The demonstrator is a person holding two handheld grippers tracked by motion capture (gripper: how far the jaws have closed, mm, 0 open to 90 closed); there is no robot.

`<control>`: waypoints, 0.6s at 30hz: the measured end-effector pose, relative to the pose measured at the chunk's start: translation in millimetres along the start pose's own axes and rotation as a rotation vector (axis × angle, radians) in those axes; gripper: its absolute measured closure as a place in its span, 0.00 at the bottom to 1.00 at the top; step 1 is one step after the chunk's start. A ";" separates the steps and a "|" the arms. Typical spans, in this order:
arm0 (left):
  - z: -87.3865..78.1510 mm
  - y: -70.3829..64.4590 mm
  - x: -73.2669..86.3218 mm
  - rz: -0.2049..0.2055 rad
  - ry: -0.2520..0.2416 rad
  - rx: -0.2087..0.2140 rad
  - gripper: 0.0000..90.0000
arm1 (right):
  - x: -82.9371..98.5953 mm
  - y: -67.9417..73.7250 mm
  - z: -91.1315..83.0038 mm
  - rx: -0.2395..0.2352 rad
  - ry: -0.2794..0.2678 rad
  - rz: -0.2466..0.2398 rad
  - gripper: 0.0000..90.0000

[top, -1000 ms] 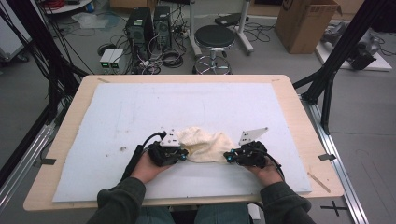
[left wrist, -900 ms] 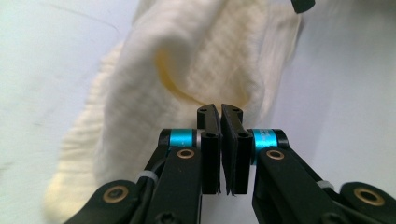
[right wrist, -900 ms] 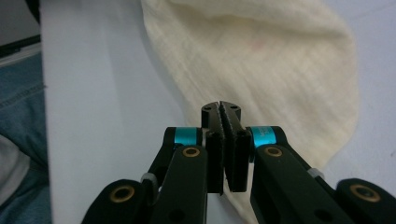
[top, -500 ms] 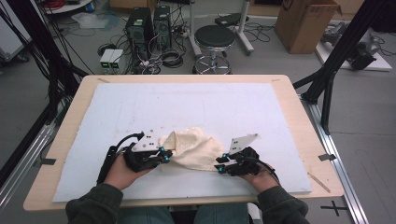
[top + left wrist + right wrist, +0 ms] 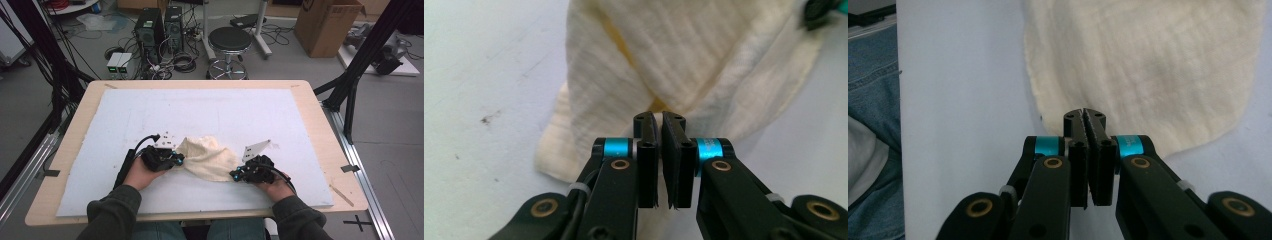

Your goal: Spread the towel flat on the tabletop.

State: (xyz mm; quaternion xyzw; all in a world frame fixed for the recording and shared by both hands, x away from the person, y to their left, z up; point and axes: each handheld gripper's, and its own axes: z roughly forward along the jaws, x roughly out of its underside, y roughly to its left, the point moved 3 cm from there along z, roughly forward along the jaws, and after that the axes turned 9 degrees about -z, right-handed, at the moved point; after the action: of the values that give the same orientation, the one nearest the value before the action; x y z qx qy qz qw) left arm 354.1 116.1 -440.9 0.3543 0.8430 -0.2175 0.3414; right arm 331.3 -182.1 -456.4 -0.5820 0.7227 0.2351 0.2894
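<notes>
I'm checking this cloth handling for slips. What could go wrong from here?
1. The left gripper and right gripper each pinch only the cream cloth at its edge, so a pull may slip it free.
2. The cloth is bunched and folded between them; spreading could leave creases.
3. The hands work near the table's near edge, so cloth might drag off.

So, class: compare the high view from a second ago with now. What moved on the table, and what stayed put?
The left gripper slid left and the right gripper toward the person, drawing the cream cloth out flatter. Both jaw pairs stay shut on its edges. The white mat and table have not moved.
</notes>
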 end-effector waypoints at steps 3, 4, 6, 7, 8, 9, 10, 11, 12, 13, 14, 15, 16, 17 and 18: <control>7.1 6.8 0.5 -0.030 0.010 -0.012 0.92 | 0.5 -3.2 -7.4 0.018 -0.011 0.008 0.99; 7.1 6.8 0.5 -0.030 0.010 -0.012 0.90 | 1.3 -4.9 -8.9 0.022 -0.012 0.020 0.99; 5.7 10.1 0.6 -0.045 0.009 0.000 0.85 | 2.8 -9.2 -8.5 0.033 -0.008 0.027 0.99; 5.7 10.1 0.6 -0.045 0.009 0.000 0.83 | 2.8 -9.2 -8.5 0.033 -0.008 0.027 0.99; -1.4 9.8 -0.5 -0.053 -0.019 0.004 0.81 | 3.3 -10.6 -6.6 0.040 0.003 0.030 0.99; -1.4 9.8 -0.5 -0.053 -0.019 0.004 0.78 | 3.4 -11.5 -5.6 0.045 0.008 0.028 0.99; -6.4 9.5 -0.9 -0.050 -0.034 0.000 0.78 | 3.4 -11.5 -5.6 0.045 0.008 0.028 0.99; -11.9 9.7 -0.9 -0.044 -0.048 0.002 0.77 | 3.6 -12.4 -4.7 0.048 0.013 0.025 0.99; -22.9 8.8 0.3 -0.041 -0.076 -0.001 0.75 | 4.3 -14.1 -3.8 0.057 0.020 0.033 0.99; -22.9 8.8 0.3 -0.041 -0.076 -0.001 0.75 | 4.5 -14.7 -3.7 0.056 0.021 0.034 0.98; -28.3 7.9 1.6 -0.038 -0.090 0.007 0.75 | 4.5 -14.7 -3.7 0.056 0.021 0.034 0.98; -33.3 7.4 2.9 -0.029 -0.095 0.010 0.75 | 4.6 -15.1 -3.7 0.062 0.021 0.033 0.99; -41.0 4.9 6.7 -0.022 -0.099 0.019 0.75 | 4.6 -14.9 -3.7 0.062 0.022 0.034 0.99; -41.0 4.9 6.7 -0.022 -0.099 0.019 0.75 | 4.6 -14.9 -3.7 0.062 0.022 0.034 0.99; -43.9 3.6 9.0 -0.022 -0.102 0.025 0.75 | 4.5 -14.1 -3.7 0.068 0.025 0.034 0.98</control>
State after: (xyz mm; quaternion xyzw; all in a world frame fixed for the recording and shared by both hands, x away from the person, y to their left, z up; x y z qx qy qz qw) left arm 333.7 149.3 -418.4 0.3378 0.8254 -0.2497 0.3771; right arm 343.8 -190.7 -456.9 -0.5625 0.7435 0.2081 0.2958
